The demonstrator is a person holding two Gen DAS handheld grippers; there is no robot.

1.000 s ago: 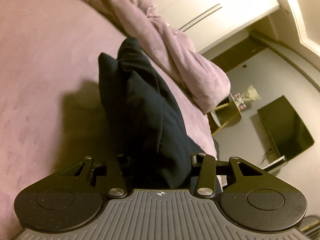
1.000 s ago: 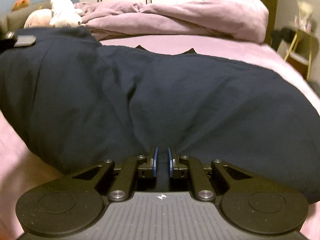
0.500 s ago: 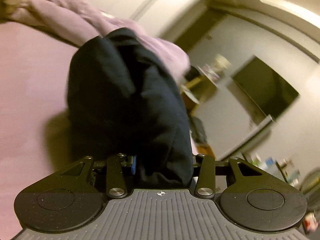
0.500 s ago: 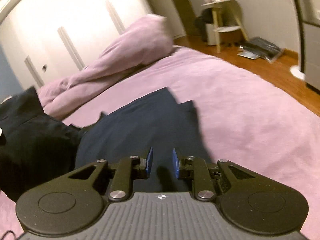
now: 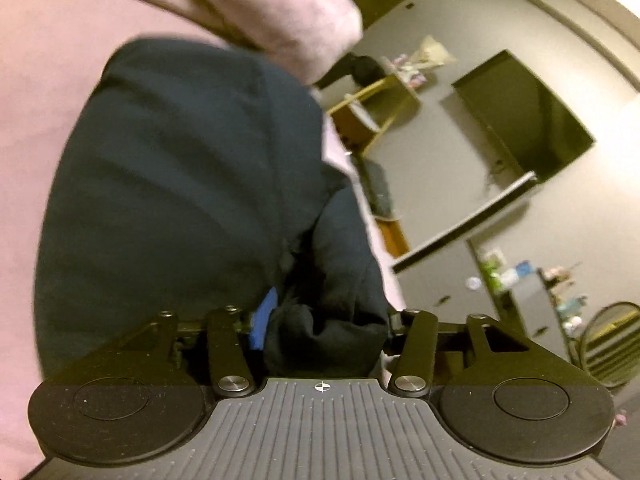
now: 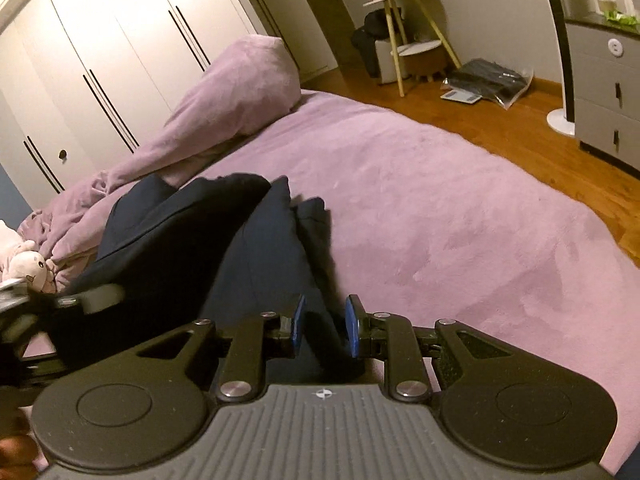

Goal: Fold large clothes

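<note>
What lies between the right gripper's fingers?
A strip of the dark garment runs between the right gripper fingers, seen in the right wrist view.

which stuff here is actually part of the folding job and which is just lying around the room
Part of the job:
- dark navy garment, bunched on the bed
- left gripper, cloth bunched between its jaws, which have just been opening
- right gripper, jaws slightly apart over the garment
- purple bed cover, the folding surface

Just lying about:
- rolled purple duvet
- plush toy
- side table
- black bag on the floor

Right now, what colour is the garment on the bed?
Dark navy garment, plain with no pattern, on the lilac bed cover. Right wrist view shows it best.
</note>
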